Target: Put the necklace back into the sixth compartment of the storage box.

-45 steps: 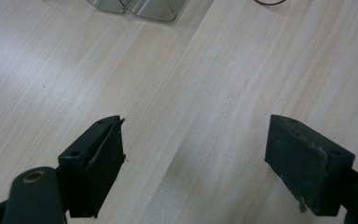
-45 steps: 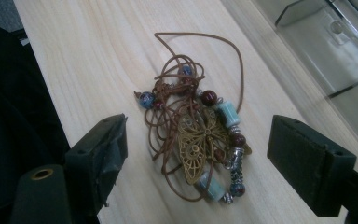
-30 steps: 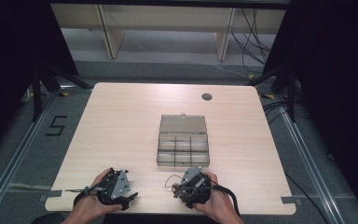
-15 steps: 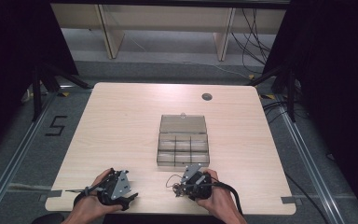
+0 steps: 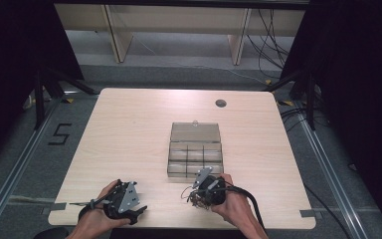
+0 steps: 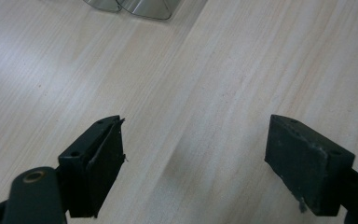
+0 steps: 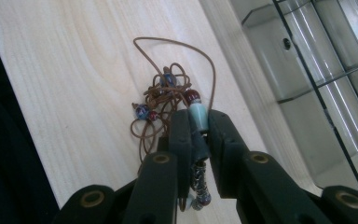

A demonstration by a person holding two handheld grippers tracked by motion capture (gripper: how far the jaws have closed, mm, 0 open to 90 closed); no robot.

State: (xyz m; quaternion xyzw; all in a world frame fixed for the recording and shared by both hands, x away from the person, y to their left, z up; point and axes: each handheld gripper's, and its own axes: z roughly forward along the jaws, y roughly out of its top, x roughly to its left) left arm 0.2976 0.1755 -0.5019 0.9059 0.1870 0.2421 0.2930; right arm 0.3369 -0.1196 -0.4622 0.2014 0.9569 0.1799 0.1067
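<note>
Right gripper (image 7: pixel 196 126): jaws pinched on a pale tubular bead of the beaded cord necklace (image 7: pixel 168 100), near the table's (image 5: pixel 129 129) front edge.
Necklace: tangled brown cord, loops spilling ahead of the jaw tips onto the wood.
Compartment box (image 5: pixel 195 154): clear, lid open, just beyond the right gripper (image 5: pixel 206 191); nearest cells lie forward of it.
Left gripper (image 6: pixel 193 163): jaws wide, empty, well apart from the box.

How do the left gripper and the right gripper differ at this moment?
The left gripper has its jaws spread wide with bare table between them; the right gripper is closed on a beaded cord necklace. In the high view the left gripper sits near the table's front edge, away from the clear divided box, while the right gripper is just in front of it. Both are hand-held, low over the table.
</note>
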